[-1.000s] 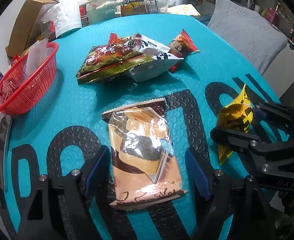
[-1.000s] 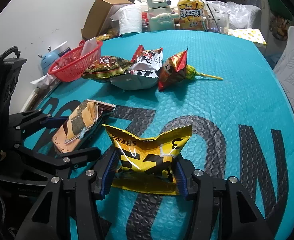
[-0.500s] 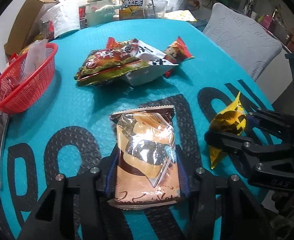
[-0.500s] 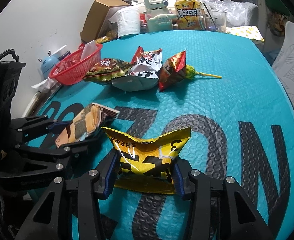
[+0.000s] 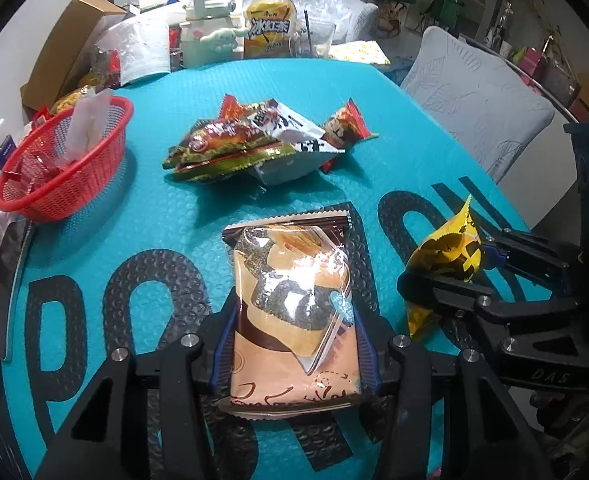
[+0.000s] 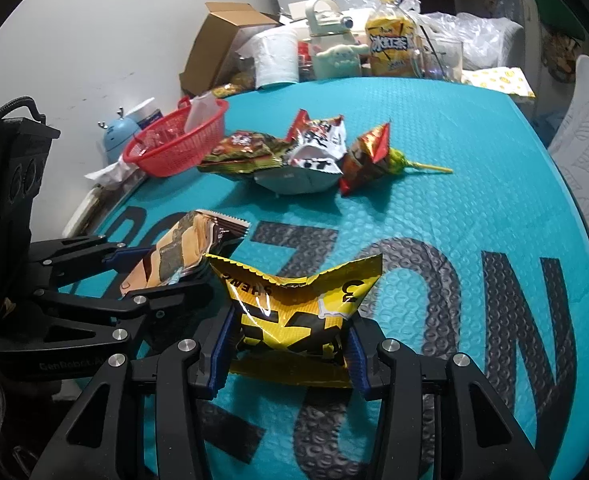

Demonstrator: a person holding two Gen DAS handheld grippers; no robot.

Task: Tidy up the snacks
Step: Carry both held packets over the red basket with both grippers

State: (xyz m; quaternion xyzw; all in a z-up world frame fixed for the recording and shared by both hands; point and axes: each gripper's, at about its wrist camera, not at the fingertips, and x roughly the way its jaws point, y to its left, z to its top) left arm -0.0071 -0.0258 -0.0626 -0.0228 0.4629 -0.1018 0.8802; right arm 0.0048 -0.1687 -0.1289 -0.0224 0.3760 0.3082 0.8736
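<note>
A peach and brown cake packet (image 5: 290,300) sits between the blue pads of my left gripper (image 5: 294,348), which is shut on its sides and holds it just above the teal mat (image 5: 154,208). My right gripper (image 6: 290,344) is shut on a crumpled yellow and black snack bag (image 6: 298,300), also raised a little off the mat. In the right wrist view the left gripper (image 6: 162,272) with its packet shows at the left. Further back lies a pile of snack packets (image 5: 254,144), and a red basket (image 5: 66,176) stands to the left of it.
A green lollipop (image 6: 398,162) lies beside the red-gold packet (image 6: 366,156). Along the table's far edge stand a cardboard box (image 6: 222,40), a paper roll (image 6: 276,60), a yellow drink bottle (image 6: 390,44) and a glass. A grey cushioned chair (image 5: 474,100) is at the right.
My left jaws closed on the cake packet and lifted it slightly off the mat. The right gripper kept its hold on the yellow bag and hardly moved.
</note>
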